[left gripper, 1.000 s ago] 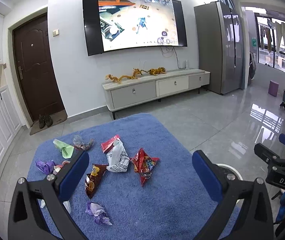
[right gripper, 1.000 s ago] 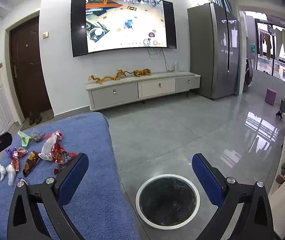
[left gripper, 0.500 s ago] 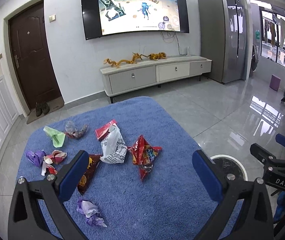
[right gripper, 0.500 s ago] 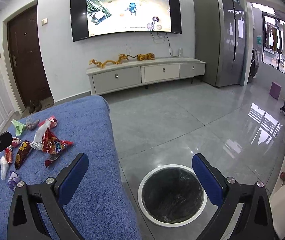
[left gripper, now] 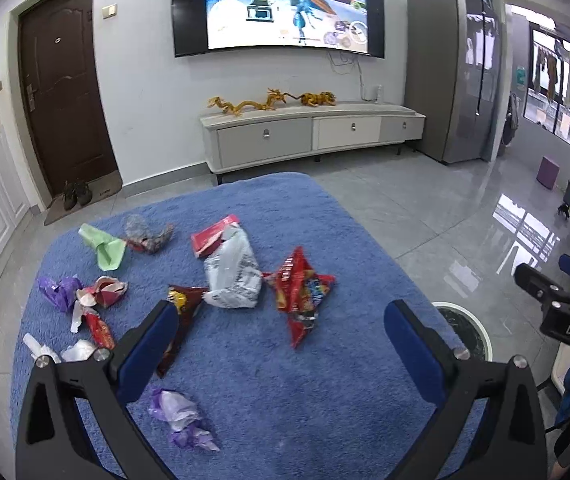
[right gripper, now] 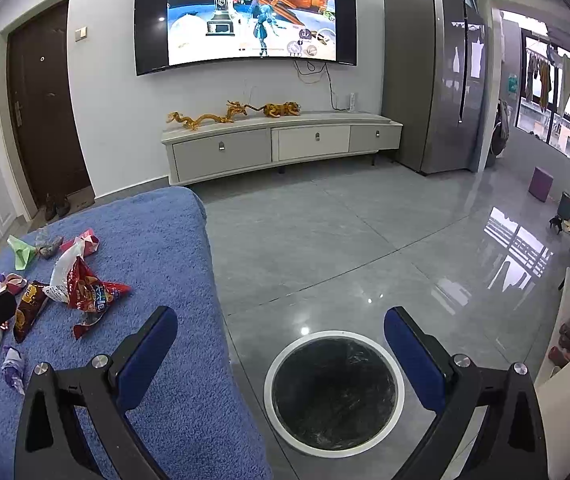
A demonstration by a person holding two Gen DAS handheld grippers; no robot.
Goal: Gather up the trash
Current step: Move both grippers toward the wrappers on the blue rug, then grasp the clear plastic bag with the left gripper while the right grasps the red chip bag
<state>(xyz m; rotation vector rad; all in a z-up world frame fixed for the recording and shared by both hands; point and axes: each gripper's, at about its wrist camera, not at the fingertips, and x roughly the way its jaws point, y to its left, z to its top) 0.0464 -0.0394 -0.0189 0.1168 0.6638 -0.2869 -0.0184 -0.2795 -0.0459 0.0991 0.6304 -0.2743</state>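
The left gripper (left gripper: 281, 340) hangs over the blue table (left gripper: 325, 420) with its jaws spread wide and nothing between them. The right gripper (right gripper: 281, 344) is likewise wide open and empty, held above the bin (right gripper: 335, 392), which stands on the floor at the lower centre of the right wrist view, just beside the table's edge.

The trash lies scattered across the left and middle of the left wrist view: a red snack bag (left gripper: 301, 296) at centre, a white bag (left gripper: 231, 276) touching it on the left, a dark wrapper (left gripper: 177, 320) partly behind the left finger, a purple-white wad (left gripper: 183, 420) at lower left, a green paper (left gripper: 107, 246) and small crumpled scraps (left gripper: 85, 296) farther left.

All of it looks light, thin and crinkly, likely slippery foil or film that will collapse and slide. A raised fold or pinched corner, such as the red bag's upstanding ridge, probably gives the surest hold; flat-lying parts would be hard to catch against the soft pile.
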